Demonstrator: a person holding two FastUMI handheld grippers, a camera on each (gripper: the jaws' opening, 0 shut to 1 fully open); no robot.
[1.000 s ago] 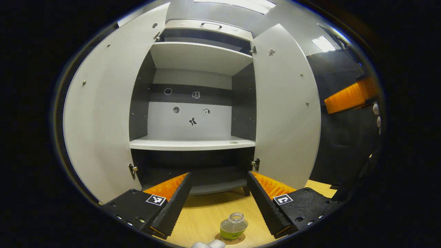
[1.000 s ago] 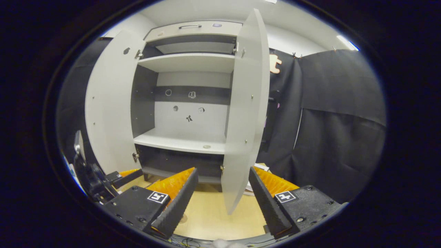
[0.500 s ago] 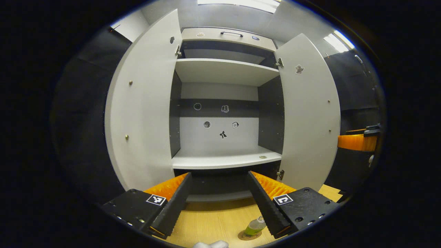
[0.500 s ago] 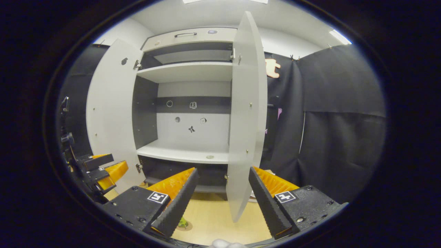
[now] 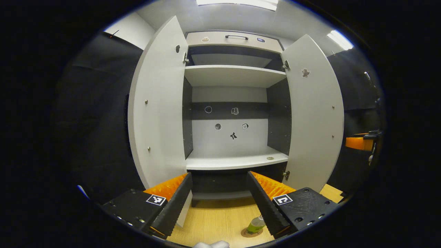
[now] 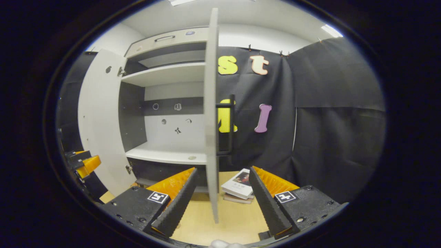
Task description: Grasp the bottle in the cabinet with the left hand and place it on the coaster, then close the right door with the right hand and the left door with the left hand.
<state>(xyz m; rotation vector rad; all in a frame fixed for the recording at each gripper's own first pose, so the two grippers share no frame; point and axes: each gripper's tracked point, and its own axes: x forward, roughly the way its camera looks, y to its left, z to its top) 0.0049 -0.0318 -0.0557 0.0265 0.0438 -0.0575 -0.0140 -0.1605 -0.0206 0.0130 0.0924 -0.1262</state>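
Both doors open; bottle [image 5: 255, 224] on coaster [image 5: 251, 233]. My wide, empty right claw [image 6: 220, 198] must push the right door [image 6: 211, 113] shut.

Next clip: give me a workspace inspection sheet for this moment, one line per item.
Surface: wooden table, bare in front of the cabinet.
Job's things: bottle stands on the coaster; left door and right door both open.
Clutter: books stacked beside the cabinet.
Grippers: left gripper open, empty; right gripper open, facing the right door's edge.
Cables: nothing seen.
Surroundings: black cloth wall.
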